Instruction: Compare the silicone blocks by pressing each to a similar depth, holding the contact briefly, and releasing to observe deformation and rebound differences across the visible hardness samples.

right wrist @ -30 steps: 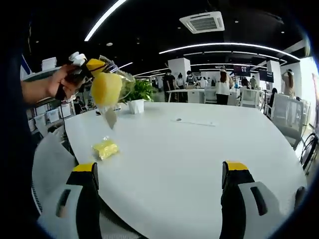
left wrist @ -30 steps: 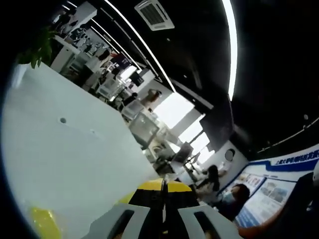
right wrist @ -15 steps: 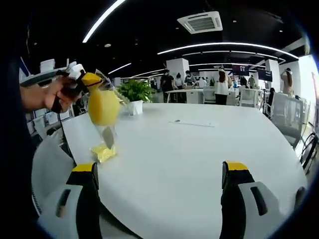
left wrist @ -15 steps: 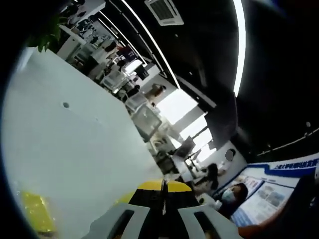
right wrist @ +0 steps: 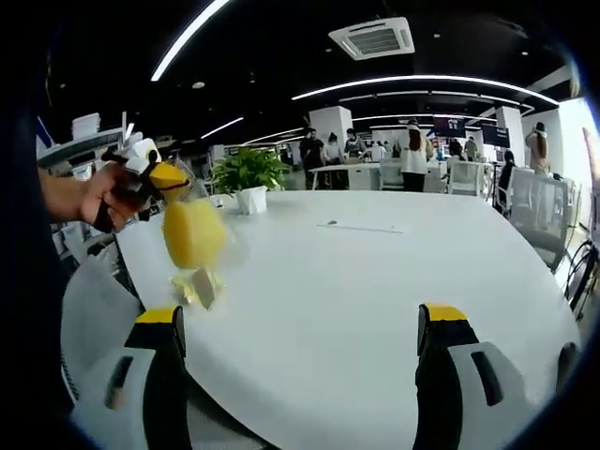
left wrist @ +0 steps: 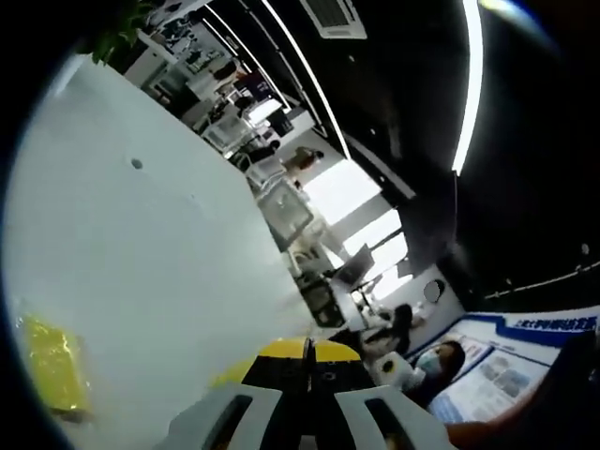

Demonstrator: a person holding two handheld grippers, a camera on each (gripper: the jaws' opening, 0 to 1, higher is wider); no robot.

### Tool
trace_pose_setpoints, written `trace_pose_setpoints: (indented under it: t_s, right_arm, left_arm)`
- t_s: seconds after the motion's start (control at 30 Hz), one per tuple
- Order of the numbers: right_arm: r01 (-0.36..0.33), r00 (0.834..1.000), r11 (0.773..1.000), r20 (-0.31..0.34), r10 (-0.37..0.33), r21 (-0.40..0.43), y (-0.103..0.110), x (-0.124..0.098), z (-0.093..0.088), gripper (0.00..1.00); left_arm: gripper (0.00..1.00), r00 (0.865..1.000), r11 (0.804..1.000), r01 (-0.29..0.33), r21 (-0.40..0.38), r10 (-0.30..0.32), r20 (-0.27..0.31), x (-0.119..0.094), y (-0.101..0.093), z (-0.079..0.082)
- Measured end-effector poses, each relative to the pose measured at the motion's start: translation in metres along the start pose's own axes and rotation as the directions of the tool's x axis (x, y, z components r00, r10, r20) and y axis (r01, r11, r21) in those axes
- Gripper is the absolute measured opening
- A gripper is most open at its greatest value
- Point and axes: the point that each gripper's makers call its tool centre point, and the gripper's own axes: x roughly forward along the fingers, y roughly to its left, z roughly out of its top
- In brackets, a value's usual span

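We are in an open-plan office with strip lights on a dark ceiling, working over a broad white desk (right wrist: 375,291) whose far part carries a potted plant (right wrist: 249,178).

In the right gripper view, the left gripper (right wrist: 159,178) comes in from the left, held in a hand (right wrist: 108,197). Its yellow-tipped jaws are pinched on the top of a clear bag holding a yellow silicone block (right wrist: 192,232), which hangs below them, blurred by motion. Directly under it, close to the desk's near left edge, lies a second bagged yellow block (right wrist: 192,289); we think the hanging bag's lower corner is at or just above it, though the blur leaves contact uncertain.

The left gripper view confirms the layout: the jaws are pressed together at the bottom, and the lying block (left wrist: 52,366) sits on the desk down and to the left of them.

The right gripper (right wrist: 305,347) has its jaws spread wide and holds nothing. It hovers over the desk's near edge, and both blocks lie to its left, the lying one near its left jaw. So the left hand is far nearer the samples, and the right would have to swing left to press either one.
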Motion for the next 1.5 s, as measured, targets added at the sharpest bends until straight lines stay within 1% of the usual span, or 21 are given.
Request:
trace_pose_setpoints:
  t_s: [0.1, 0.2, 0.3, 0.4, 0.47, 0.67, 0.73, 0.83, 0.93, 1.03, 1.23, 1.33, 1.4, 1.5]
  right_arm:
    - [0.000, 1.000, 1.000, 0.004, 0.000, 0.006, 0.000, -0.001, 0.000, 0.97]
    - [-0.004, 1.000, 1.000, -0.002, 0.004, 0.004, 0.001, -0.001, -0.003, 0.97]
    - [-0.008, 1.000, 1.000, -0.001, 0.008, 0.004, 0.002, -0.001, -0.003, 0.97]
    - [-0.012, 1.000, 1.000, 0.002, 0.012, 0.000, 0.004, 0.000, -0.002, 0.97]
    - [-0.015, 1.000, 1.000, -0.005, 0.015, -0.001, 0.005, 0.000, -0.003, 0.97]
    - [-0.022, 1.000, 1.000, -0.021, 0.022, -0.008, 0.007, -0.002, -0.004, 0.97]
    - [-0.021, 1.000, 1.000, -0.024, 0.020, -0.007, 0.007, -0.002, -0.004, 0.97]
    - [-0.019, 1.000, 1.000, -0.015, 0.019, -0.010, 0.006, -0.002, -0.001, 0.97]
    - [-0.023, 1.000, 1.000, -0.019, 0.022, -0.012, 0.007, -0.001, -0.001, 0.97]
    - [-0.026, 0.999, 1.000, -0.025, 0.026, -0.012, 0.007, -0.001, -0.002, 0.97]
    - [-0.032, 0.999, 0.999, -0.033, 0.032, -0.010, 0.008, 0.000, -0.003, 0.97]
    - [-0.035, 0.999, 0.999, -0.037, 0.034, -0.013, 0.009, 0.000, -0.002, 0.97]
    - [-0.035, 0.999, 0.999, -0.037, 0.035, -0.012, 0.008, 0.000, -0.003, 0.97]
    - [-0.036, 0.999, 0.999, -0.036, 0.035, -0.010, 0.008, 0.001, -0.003, 0.97]
  left_arm:
    - [0.00, 1.000, 0.999, 0.005, -0.044, -0.004, 0.005, 0.001, 0.004, -0.002]
    - [0.00, 1.000, 0.998, 0.006, -0.069, -0.005, 0.008, 0.003, 0.009, -0.005]
    - [0.00, 1.000, 0.997, 0.000, -0.083, 0.000, 0.003, 0.006, 0.013, -0.011]
    - [0.00, 1.000, 0.997, -0.021, -0.072, 0.020, -0.014, 0.008, 0.019, -0.018]
    - [0.00, 0.999, 0.997, -0.031, -0.078, 0.029, -0.014, 0.009, 0.025, -0.021]
    - [0.00, 0.999, 0.988, -0.049, -0.143, 0.051, 0.006, 0.008, 0.045, -0.023]
    - [0.00, 0.997, 0.981, -0.070, -0.179, 0.072, 0.003, 0.008, 0.055, -0.026]
    - [0.00, 0.995, 0.977, -0.100, -0.191, 0.101, -0.006, 0.008, 0.068, -0.032]
    - [0.00, 0.994, 0.971, -0.111, -0.211, 0.113, 0.001, 0.006, 0.074, -0.032]
    - [0.00, 0.993, 0.968, -0.109, -0.228, 0.118, 0.024, 0.004, 0.081, -0.029]
    - [0.00, 0.984, 0.958, -0.162, -0.237, 0.176, 0.037, 0.001, 0.101, -0.026]
    - [0.00, 0.978, 0.957, -0.189, -0.218, 0.203, 0.043, 0.000, 0.110, -0.024]
    - [0.00, 0.972, 0.954, -0.213, -0.210, 0.228, 0.050, 0.000, 0.119, -0.021]
    - [0.00, 0.958, 0.942, -0.260, -0.212, 0.278, 0.063, 0.000, 0.135, -0.018]
